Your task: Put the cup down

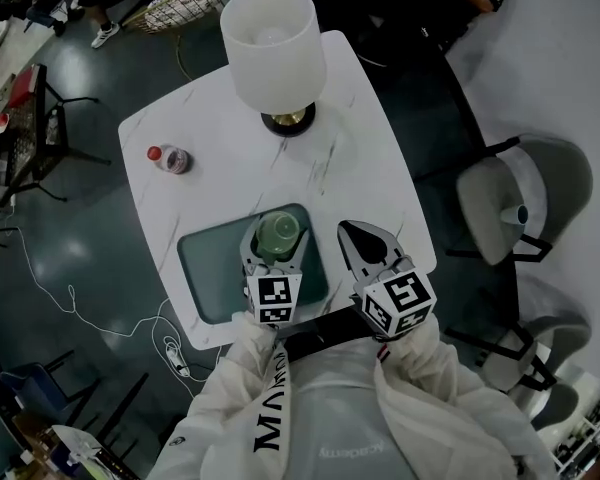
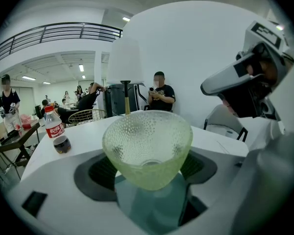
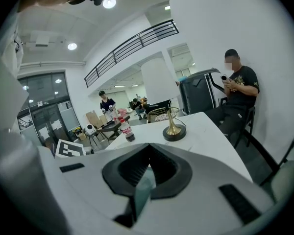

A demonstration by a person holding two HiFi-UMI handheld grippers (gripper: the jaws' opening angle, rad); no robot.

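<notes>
A pale green dimpled glass cup (image 1: 278,234) sits upright between the jaws of my left gripper (image 1: 277,240), which is shut on it. The cup is over the far part of a teal tray (image 1: 206,268) on the white marble table (image 1: 370,148). In the left gripper view the cup (image 2: 147,148) fills the gap between the dark pads (image 2: 94,173), with teal showing beneath it. Whether its base touches the tray I cannot tell. My right gripper (image 1: 364,238) is just right of the tray with its jaws closed together and nothing in them (image 3: 146,174).
A white-shaded lamp (image 1: 273,43) on a brass base stands at the table's far side. A small cola bottle (image 1: 170,158) lies at the far left. Grey chairs (image 1: 520,198) stand to the right. People sit beyond the table (image 2: 159,93).
</notes>
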